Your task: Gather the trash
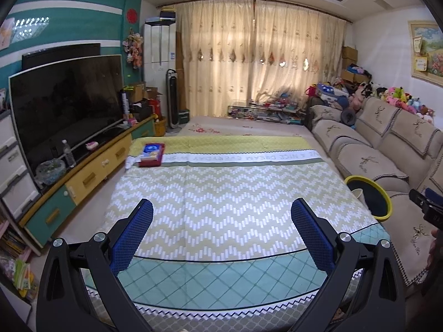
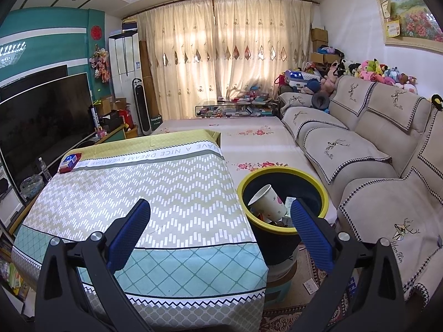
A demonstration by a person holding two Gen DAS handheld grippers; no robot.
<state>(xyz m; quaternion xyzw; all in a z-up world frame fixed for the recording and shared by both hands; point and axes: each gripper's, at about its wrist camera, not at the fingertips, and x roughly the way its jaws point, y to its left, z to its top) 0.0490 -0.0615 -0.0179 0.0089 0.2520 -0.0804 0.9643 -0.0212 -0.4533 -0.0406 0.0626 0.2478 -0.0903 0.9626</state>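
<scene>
A dark bin with a yellow rim [image 2: 285, 175] stands beside the table's right side; it also shows in the left wrist view [image 1: 369, 179]. A white paper cup [image 2: 270, 203] lies tilted inside it on other scraps. My right gripper [image 2: 221, 207] is open and empty, above the table's right edge next to the bin. My left gripper [image 1: 221, 207] is open and empty over the near part of the cloth-covered table [image 1: 221, 188]. A red and blue flat box [image 1: 151, 154] lies at the table's far left corner, also in the right wrist view [image 2: 70, 162].
A beige sofa [image 2: 360, 149] runs along the right, topped with plush toys. A TV [image 1: 66, 102] on a low cabinet stands on the left with a bottle [image 1: 68, 153]. A low glass table [image 2: 235, 108] with clutter sits before the curtains.
</scene>
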